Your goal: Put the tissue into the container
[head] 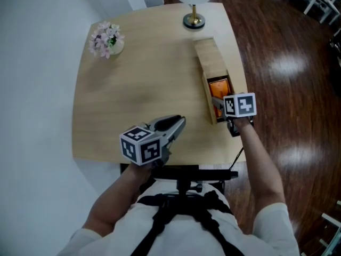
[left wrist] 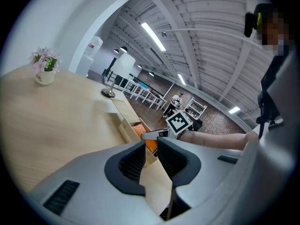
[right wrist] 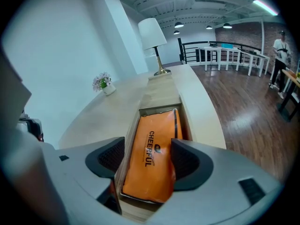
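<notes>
An orange tissue pack (head: pixel 219 87) lies inside a long wooden box (head: pixel 210 60) at the table's right side. In the right gripper view the pack (right wrist: pixel 152 153) fills the box's (right wrist: pixel 161 97) open near half. My right gripper (right wrist: pixel 147 161) stands wide over it: the right pad touches the pack's edge, while the box wall shows between the left pad and the pack. From above, the right gripper (head: pixel 221 110) sits at the box's near end. My left gripper (head: pixel 178 122) hovers over the table's front middle, its jaws a narrow gap apart with nothing between them (left wrist: pixel 151 153).
A lamp (head: pixel 194 19) stands at the table's far edge behind the box. A small vase of pink flowers (head: pixel 107 40) sits at the far left. The box lies close to the table's (head: pixel 133 89) right edge, with dark wood floor (head: pixel 287 63) beyond.
</notes>
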`<state>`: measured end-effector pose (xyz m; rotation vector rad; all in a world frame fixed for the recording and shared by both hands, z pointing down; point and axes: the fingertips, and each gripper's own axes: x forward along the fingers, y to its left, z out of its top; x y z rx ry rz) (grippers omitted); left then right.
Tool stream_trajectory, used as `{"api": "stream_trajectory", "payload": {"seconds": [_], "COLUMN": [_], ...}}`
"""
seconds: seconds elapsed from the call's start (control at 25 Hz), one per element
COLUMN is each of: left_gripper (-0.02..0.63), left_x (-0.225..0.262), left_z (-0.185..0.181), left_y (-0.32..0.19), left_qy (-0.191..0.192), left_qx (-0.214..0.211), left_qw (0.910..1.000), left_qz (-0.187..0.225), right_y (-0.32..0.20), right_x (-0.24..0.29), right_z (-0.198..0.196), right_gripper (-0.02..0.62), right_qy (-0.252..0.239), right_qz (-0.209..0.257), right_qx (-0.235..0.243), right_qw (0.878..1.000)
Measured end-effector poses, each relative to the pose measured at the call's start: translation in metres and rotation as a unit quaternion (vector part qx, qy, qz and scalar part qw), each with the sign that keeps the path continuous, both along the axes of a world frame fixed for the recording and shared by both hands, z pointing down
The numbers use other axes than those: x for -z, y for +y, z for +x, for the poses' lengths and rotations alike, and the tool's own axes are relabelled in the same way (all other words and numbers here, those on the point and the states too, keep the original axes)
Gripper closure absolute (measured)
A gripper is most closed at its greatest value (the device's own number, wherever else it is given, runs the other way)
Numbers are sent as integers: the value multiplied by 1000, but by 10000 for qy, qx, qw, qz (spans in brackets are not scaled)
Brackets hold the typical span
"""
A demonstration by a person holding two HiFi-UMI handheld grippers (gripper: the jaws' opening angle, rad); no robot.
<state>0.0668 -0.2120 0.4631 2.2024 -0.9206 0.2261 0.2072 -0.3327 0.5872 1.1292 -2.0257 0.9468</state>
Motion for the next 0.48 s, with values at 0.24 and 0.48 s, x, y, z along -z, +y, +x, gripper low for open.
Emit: {"api": "stream_trajectory", "payload": {"seconds": [0.24,0.48], "left_gripper": [529,529], "left_x": [-4,-1], "left_z": [1,-5], "left_y": [-1,2], "left_qy": [-21,18], "left_qx": [180,243], "left_qw": [9998,9997], "left_qz": [-63,-9], "right_y": [-4,-5], "right_x": [3,27], "right_z": [3,16], "right_gripper": [289,338], "right_qy": [12,-467], "right_qz": [145,482], "right_qx": [-108,-744], "right_qw": [9998,9950]}}
